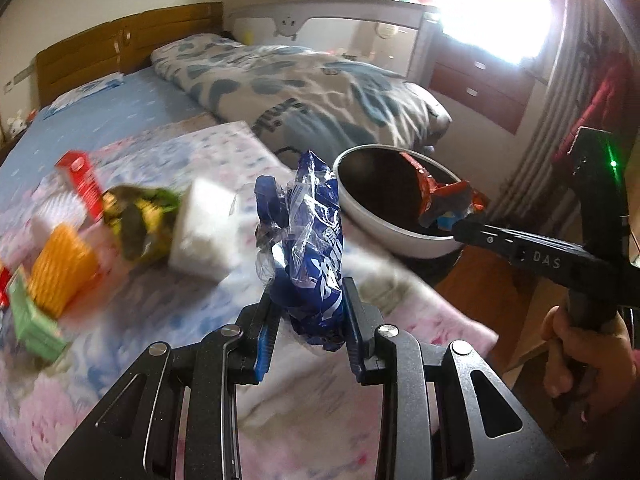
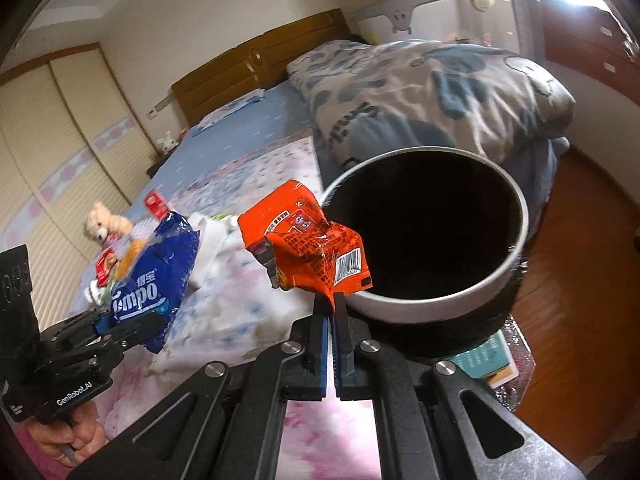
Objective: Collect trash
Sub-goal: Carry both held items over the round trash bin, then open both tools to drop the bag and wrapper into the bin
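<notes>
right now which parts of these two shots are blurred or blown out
Left wrist view: the window is blown out white, and the trash pile on the bed is motion-smeared, while the held blue wrapper stays sharp. Right wrist view: the orange wrapper is crisp, the bedspread behind it streaks, and the bin interior is pure black.

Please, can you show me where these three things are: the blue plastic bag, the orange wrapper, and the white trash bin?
blue plastic bag [image 1: 316,264]: left wrist view, on its crumpled middle between the claw's fingers.
orange wrapper [image 2: 316,250]: right wrist view, on its printed middle.
white trash bin [image 2: 424,306]: right wrist view, on its near outer wall.
</notes>
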Demonstrator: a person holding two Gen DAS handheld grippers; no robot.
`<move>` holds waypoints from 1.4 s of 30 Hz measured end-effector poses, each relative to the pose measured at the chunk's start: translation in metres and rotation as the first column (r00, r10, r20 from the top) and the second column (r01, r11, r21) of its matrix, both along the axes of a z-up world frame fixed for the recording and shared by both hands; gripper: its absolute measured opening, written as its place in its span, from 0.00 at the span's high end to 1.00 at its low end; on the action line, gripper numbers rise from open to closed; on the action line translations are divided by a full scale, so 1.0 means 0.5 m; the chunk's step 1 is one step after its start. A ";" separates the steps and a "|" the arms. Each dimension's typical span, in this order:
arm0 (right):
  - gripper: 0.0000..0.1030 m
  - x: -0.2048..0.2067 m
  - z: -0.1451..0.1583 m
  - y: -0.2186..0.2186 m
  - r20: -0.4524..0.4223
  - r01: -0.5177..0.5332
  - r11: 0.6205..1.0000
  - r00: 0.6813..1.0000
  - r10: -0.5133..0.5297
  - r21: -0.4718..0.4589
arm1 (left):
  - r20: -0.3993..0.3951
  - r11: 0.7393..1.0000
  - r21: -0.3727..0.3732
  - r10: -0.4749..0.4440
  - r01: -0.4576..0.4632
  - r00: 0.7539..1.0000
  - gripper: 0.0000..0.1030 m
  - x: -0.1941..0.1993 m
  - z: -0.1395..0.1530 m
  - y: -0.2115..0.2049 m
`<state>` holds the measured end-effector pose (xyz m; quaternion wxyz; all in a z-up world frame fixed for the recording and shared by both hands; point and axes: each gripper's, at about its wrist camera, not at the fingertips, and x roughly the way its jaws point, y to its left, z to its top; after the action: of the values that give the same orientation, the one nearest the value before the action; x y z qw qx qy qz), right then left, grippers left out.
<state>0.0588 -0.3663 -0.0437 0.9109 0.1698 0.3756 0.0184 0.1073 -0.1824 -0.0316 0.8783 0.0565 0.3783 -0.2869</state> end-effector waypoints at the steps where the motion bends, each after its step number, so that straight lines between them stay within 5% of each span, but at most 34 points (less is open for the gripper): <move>1: 0.99 0.001 0.000 -0.012 -0.005 0.011 1.000 1.000 -0.011 0.001 | 0.003 1.000 0.001 -0.012 0.012 1.000 0.73 0.003 0.003 -0.013; 15: 0.99 0.039 -0.008 -0.118 -0.051 0.063 0.998 0.997 -0.063 0.000 | -0.016 0.993 0.028 -0.116 0.117 0.993 0.73 0.053 0.007 -0.159; 37: 0.98 0.105 -0.019 -0.190 -0.113 0.058 0.998 0.992 -0.058 -0.008 | -0.092 0.985 0.046 -0.159 0.164 0.983 0.72 0.143 -0.018 -0.280; 42: 0.93 0.112 -0.022 -0.198 -0.120 0.059 0.998 0.991 -0.061 -0.023 | -0.102 0.985 0.054 -0.159 0.166 0.982 0.59 0.153 -0.023 -0.291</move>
<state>0.1149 -0.4653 -0.0546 0.8884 0.1728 0.4247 -0.0228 0.1839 -0.3277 -0.0432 0.8303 0.1003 0.4234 -0.3482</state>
